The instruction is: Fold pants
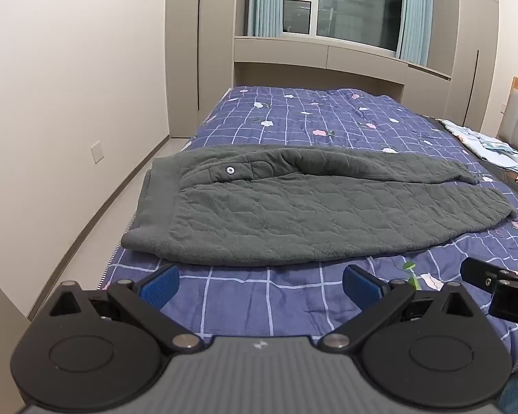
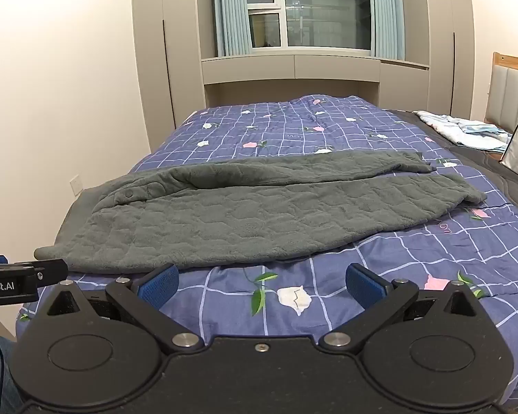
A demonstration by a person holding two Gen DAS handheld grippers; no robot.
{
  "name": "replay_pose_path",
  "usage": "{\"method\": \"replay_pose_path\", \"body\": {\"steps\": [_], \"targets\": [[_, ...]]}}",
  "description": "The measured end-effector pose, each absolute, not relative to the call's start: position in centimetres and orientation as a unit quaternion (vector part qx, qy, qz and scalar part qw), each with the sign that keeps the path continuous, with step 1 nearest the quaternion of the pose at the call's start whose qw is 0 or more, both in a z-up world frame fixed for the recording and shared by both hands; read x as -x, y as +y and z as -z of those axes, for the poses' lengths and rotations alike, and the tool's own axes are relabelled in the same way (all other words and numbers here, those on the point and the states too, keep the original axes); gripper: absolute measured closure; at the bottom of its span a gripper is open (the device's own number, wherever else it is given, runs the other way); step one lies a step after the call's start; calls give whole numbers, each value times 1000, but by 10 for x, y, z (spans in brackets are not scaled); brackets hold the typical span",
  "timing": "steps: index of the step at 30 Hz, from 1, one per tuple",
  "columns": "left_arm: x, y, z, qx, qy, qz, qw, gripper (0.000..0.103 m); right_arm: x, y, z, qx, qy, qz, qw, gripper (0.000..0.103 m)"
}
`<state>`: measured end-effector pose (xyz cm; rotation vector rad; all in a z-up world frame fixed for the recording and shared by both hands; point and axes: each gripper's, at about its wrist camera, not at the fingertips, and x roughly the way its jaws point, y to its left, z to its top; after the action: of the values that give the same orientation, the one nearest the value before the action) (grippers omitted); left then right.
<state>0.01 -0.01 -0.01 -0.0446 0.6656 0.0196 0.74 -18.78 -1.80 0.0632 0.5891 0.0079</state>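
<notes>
The grey quilted pants [image 1: 293,207] are lying across the blue checked bedspread [image 1: 293,303], already doubled leg over leg, waistband [image 1: 159,200] hanging at the bed's left edge and cuffs [image 2: 466,186] trailing off to the right. The left gripper [image 1: 260,281] and right gripper [image 2: 262,281] are both hovering just short of the near edge, jaws spread wide and holding nothing. The fabric is looking thick, fleecy and limp — probably bulky yet light, sagging once lifted. Pinching both layers at the waistband corner and at the cuffs seems the safest hold.
</notes>
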Motion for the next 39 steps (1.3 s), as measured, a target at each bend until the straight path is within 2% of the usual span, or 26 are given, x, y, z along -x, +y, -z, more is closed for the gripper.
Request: {"method": "replay_pose_path", "body": {"steps": [39], "targets": [[-3, -1, 5, 23, 336, -9, 942, 1, -12, -186, 22, -30, 298, -2, 954, 0]]}}
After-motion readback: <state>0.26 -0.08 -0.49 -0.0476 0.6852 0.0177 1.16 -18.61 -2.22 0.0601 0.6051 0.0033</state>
